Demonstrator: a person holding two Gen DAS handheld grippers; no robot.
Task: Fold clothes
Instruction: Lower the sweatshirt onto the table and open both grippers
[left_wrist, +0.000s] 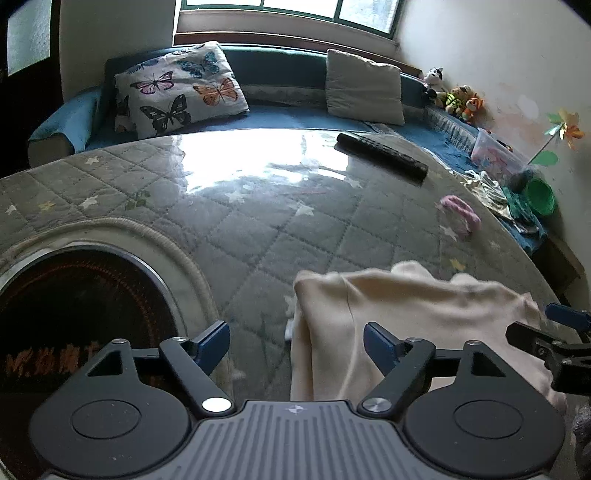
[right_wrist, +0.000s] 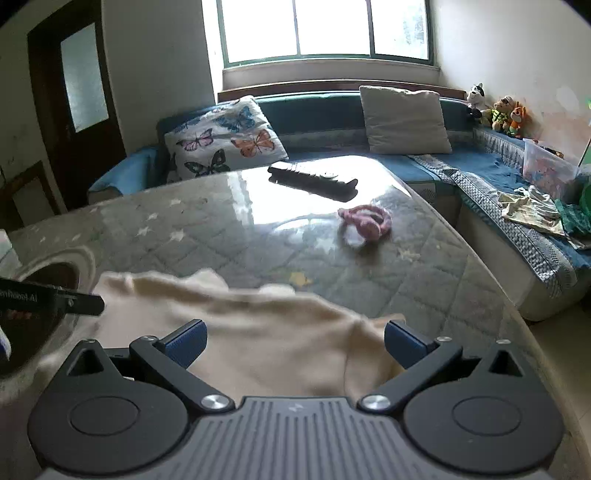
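Observation:
A cream garment (left_wrist: 413, 317) (right_wrist: 258, 339) lies rumpled on the near part of a glass-topped quilted table (left_wrist: 258, 221) (right_wrist: 221, 236). My left gripper (left_wrist: 297, 345) is open above the garment's left edge; its right finger sits over the cloth and its left finger over bare table. My right gripper (right_wrist: 293, 345) is open too, low over the middle of the garment, with cloth showing between its blue pads (right_wrist: 186, 343). The right gripper's fingers (left_wrist: 535, 336) enter the left wrist view at the garment's right edge. The left gripper's tip (right_wrist: 66, 301) shows at the left of the right wrist view.
A black remote (left_wrist: 382, 157) (right_wrist: 314, 179) and a pink knitted item (left_wrist: 461, 214) (right_wrist: 365, 219) lie farther out on the table. A round dark inset (left_wrist: 81, 314) sits at its left. Behind is a blue sofa with a butterfly cushion (left_wrist: 177, 88), a beige cushion (right_wrist: 404, 120), plush toys and loose clothes (right_wrist: 535, 206).

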